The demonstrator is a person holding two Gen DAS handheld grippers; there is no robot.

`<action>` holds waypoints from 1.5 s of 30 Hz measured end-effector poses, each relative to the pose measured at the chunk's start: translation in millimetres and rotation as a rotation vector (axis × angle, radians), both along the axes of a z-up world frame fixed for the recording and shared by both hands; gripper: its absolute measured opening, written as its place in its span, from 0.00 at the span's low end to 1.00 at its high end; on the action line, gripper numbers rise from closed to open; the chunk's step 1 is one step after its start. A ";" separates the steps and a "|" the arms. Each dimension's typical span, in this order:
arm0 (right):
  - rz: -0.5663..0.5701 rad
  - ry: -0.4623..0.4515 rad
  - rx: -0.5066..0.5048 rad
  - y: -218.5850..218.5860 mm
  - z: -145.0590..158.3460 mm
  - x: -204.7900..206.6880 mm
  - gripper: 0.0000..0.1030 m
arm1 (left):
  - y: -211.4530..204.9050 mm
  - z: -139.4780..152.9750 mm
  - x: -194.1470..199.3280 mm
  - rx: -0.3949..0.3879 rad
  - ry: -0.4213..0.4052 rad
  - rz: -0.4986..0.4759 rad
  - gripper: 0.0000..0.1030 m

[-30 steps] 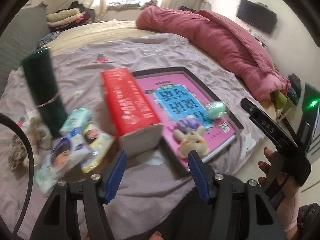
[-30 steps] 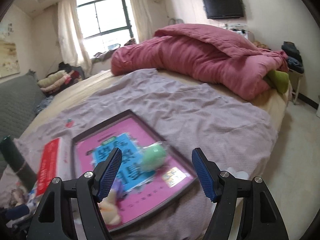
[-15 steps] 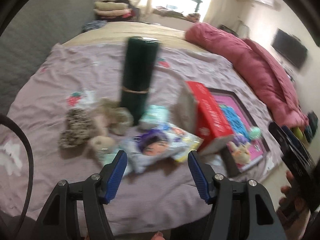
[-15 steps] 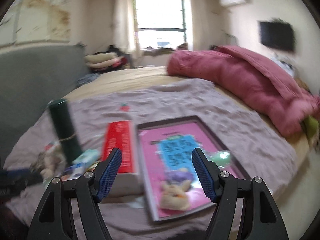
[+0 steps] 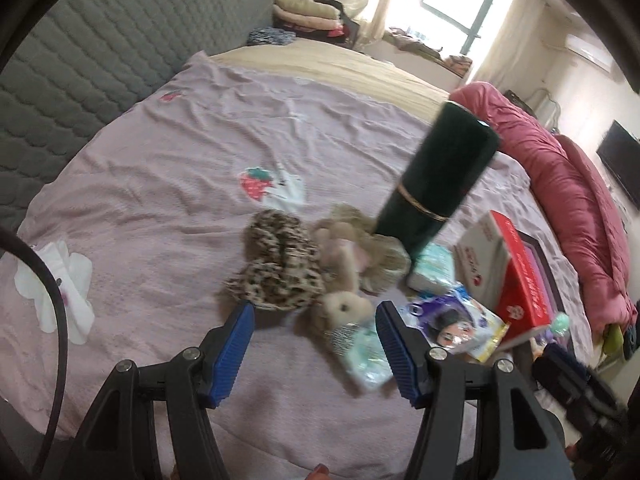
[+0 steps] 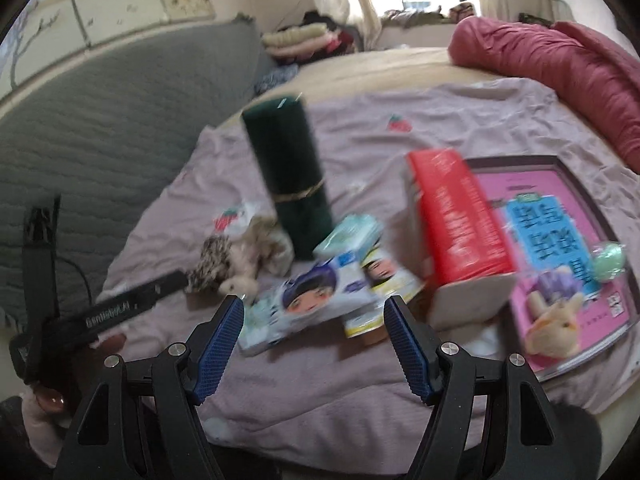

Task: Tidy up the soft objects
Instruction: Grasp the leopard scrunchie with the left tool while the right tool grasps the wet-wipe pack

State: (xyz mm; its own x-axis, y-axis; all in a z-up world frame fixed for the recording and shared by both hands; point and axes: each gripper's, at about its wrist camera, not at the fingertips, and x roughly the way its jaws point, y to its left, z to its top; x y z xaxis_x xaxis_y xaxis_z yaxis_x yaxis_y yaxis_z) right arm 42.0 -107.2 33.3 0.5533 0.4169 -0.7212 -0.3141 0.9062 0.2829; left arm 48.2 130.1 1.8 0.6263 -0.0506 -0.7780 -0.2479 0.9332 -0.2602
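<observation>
A heap of soft things lies on the lilac bedspread (image 5: 160,184): a leopard-print plush (image 5: 280,264), a beige plush toy (image 5: 348,256) and several tissue packs (image 5: 460,320). My left gripper (image 5: 314,344) is open just in front of the plush pile, with nothing between its blue pads. My right gripper (image 6: 314,334) is open too, hovering over the cartoon-printed tissue pack (image 6: 316,296) without touching it. A small cream bunny (image 6: 554,326) and a green ball (image 6: 608,260) lie on the pink book (image 6: 560,216). The left gripper's body (image 6: 120,312) shows at the left of the right wrist view.
A tall dark green cylinder (image 6: 288,180) stands behind the packs. A red box (image 6: 456,216) lies beside the pink book. A rolled pink duvet (image 5: 568,200) runs along the bed's far side, and a grey quilted headboard (image 5: 80,60) is at the left. A white pad (image 5: 60,280) lies near the left edge.
Both views have swung left, from the pink book to the plush pile and tissue packs. The green cylinder now sits near the centre. Neither gripper's jaws have changed.
</observation>
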 end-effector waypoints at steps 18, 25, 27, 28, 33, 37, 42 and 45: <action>-0.245 0.345 0.212 28.7 -78.6 42.7 0.72 | 33.6 -27.0 27.0 -0.061 0.024 0.030 0.61; -0.356 0.367 0.294 21.2 -94.4 61.4 0.68 | 37.0 -36.5 36.4 -0.057 0.044 0.040 0.61; -0.365 0.384 0.318 21.0 -99.1 66.2 0.55 | 38.2 -40.6 39.7 -0.056 0.054 0.045 0.61; -0.363 0.390 0.332 21.2 -101.4 68.4 0.51 | 38.8 -42.2 40.5 -0.057 0.059 0.048 0.61; -0.318 0.388 0.365 23.8 -104.4 71.0 0.26 | 44.0 -57.6 47.6 -0.090 0.106 0.065 0.61; -0.259 0.359 0.361 28.1 -96.0 68.4 0.22 | 48.6 -67.8 52.5 -0.117 0.135 0.081 0.61; -0.185 0.271 0.291 30.8 -79.0 57.4 0.20 | 53.5 -80.9 57.1 -0.155 0.163 0.100 0.61; -0.152 0.202 0.248 26.5 -64.9 51.0 0.20 | 57.3 -86.3 61.6 -0.185 0.150 0.106 0.61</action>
